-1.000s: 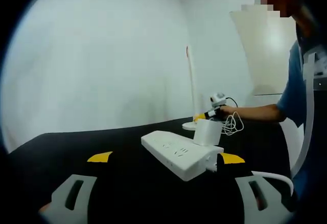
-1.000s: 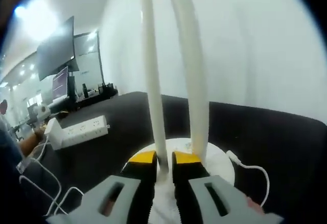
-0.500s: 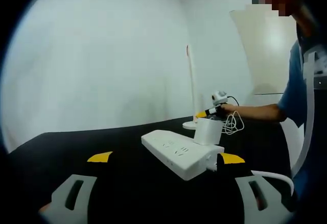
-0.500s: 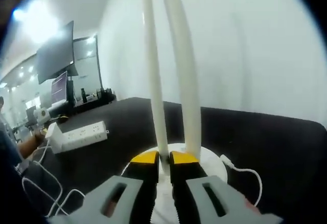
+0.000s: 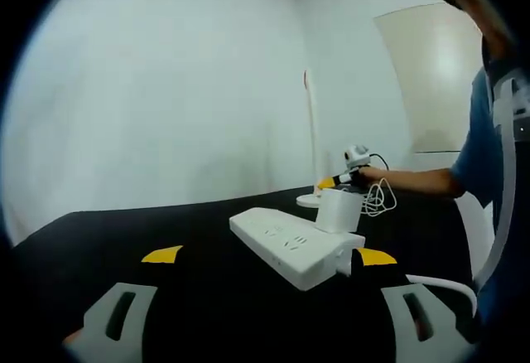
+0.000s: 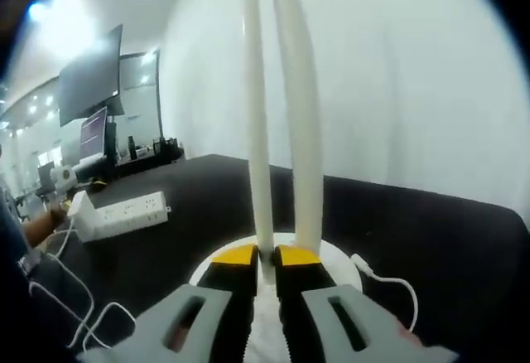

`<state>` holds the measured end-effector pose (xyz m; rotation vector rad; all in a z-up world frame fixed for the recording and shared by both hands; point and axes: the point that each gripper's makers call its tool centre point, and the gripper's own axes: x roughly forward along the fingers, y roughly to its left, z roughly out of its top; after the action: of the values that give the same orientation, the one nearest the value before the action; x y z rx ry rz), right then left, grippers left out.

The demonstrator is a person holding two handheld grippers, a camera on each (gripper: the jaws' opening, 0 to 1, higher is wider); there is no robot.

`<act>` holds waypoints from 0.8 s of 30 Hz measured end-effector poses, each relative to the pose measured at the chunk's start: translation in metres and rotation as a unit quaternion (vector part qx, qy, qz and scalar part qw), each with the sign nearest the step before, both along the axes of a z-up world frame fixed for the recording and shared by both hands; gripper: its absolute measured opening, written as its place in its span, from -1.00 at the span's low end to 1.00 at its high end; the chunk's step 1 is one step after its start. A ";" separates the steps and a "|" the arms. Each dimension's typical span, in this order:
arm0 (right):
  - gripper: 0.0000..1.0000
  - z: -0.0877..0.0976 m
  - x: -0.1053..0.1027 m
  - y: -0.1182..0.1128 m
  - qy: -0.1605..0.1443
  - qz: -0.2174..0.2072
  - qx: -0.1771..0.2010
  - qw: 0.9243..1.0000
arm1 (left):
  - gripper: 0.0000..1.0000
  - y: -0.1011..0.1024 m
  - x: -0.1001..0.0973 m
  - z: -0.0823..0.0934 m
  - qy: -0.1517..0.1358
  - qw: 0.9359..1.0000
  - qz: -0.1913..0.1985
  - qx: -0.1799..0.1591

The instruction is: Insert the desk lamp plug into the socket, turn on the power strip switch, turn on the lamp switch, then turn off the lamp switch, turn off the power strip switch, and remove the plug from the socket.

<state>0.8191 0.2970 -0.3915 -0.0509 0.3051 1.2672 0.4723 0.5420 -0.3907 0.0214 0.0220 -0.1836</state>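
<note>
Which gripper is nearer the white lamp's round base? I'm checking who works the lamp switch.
Right. The right gripper is at the white lamp's round base, jaws nearly closed. The left gripper hangs back, open, before the white power strip.

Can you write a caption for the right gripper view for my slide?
Right hand-held gripper, nearly shut, at the lamp base, with the power strip on the black table.

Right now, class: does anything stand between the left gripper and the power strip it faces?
Nothing visible does. The left gripper has its jaws wide apart, and only bare black table lies between them and the power strip, where the white plug sits.
</note>
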 end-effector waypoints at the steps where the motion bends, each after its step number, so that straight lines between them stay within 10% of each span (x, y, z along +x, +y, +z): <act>1: -0.78 0.000 -0.001 0.000 0.004 0.001 0.001 1.000 | 0.54 0.000 0.000 -0.001 0.002 1.000 -0.001 0.000; 24: -0.57 0.011 -0.034 -0.036 -0.014 -0.086 0.041 0.995 | 0.52 0.007 0.008 -0.006 0.016 0.999 0.030 -0.026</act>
<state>0.7850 0.2610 -0.3801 0.0284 0.2284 1.1068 0.4804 0.5489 -0.3969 -0.0331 0.0498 -0.1235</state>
